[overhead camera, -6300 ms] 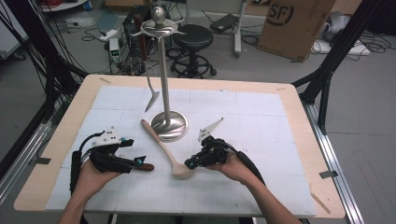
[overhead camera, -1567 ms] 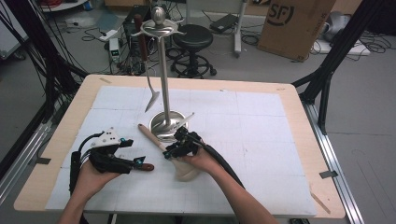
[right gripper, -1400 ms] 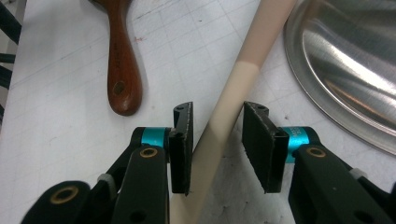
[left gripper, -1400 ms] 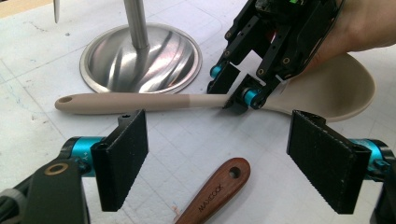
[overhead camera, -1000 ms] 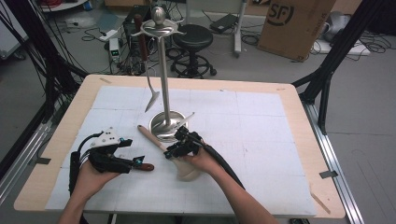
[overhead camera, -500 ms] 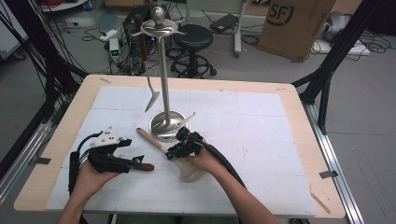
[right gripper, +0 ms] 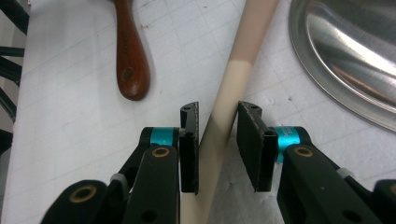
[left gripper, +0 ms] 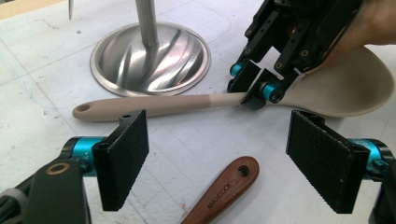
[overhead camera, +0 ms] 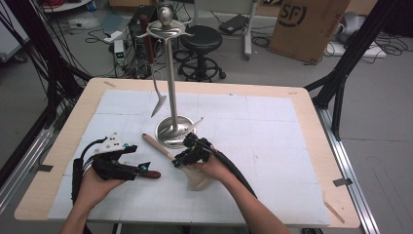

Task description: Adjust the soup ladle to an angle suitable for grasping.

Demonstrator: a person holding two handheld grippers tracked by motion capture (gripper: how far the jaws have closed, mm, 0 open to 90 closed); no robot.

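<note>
A pale beige wooden spoon (overhead camera: 187, 168) is seen lying on the white gridded table cover (overhead camera: 272, 131), just below centre of the high view, its handle running up-left toward the round polished steel base of the utensil stand (overhead camera: 171, 132). The handle end is found near the base rim; contact between them cannot be determined.

The right gripper (overhead camera: 181, 161) is positioned over the spoon's handle, close to where the handle widens into the bowl. In the right gripper view, the right gripper (right gripper: 217, 140) is seen with its jaws drawn narrow, one on each side of the handle. The left pad appears to touch the handle, while a thin gap is seen at the right pad, so a firm hold is not confirmed. The spoon bowl is partly covered by the person's right hand (overhead camera: 209, 168).

The left gripper (overhead camera: 141, 169) is held at the lower left of the high view, apart from the spoon. In the left gripper view, the left gripper (left gripper: 217, 161) is shown with its jaws standing wide, nothing pressed between them. A dark red-brown wooden handle with a hanging hole (left gripper: 224, 189) is seen lying on the cover below the gap between the jaws.

A steel slotted turner with a dark handle (overhead camera: 152, 63) is noted hanging from the stand's top arm, at the upper centre-left of the high view.
</note>
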